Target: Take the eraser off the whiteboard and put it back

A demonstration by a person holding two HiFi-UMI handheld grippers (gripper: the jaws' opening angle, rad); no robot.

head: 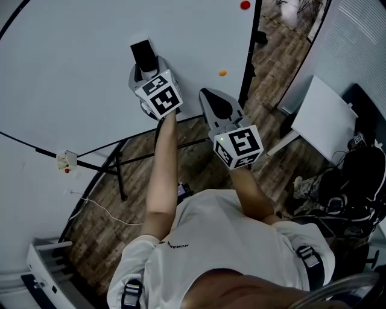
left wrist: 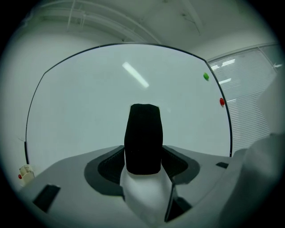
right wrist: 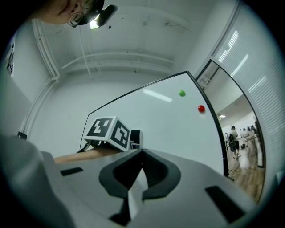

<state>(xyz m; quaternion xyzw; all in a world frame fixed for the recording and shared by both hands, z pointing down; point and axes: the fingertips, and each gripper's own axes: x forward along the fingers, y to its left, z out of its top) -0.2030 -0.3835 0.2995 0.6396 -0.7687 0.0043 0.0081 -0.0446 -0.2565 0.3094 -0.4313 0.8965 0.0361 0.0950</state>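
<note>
A black eraser [head: 143, 54] sits against the whiteboard [head: 72, 66]. My left gripper [head: 146, 67] points at the board and is shut on the eraser. In the left gripper view the eraser [left wrist: 143, 138] stands upright between the ribbed pads [left wrist: 111, 164], which touch both its sides. My right gripper [head: 214, 104] hangs a little back from the board, to the right of the left one, shut and empty. In the right gripper view its jaws [right wrist: 141, 167] meet, and the left gripper's marker cube [right wrist: 109, 130] and the eraser [right wrist: 135, 137] show beyond them.
A red magnet [head: 245, 5] and an orange one [head: 222, 73] stick to the board near its right edge. The board's black stand legs [head: 120, 163] cross the wooden floor below. A white panel [head: 319, 117] leans at right, beside dark bags [head: 362, 181].
</note>
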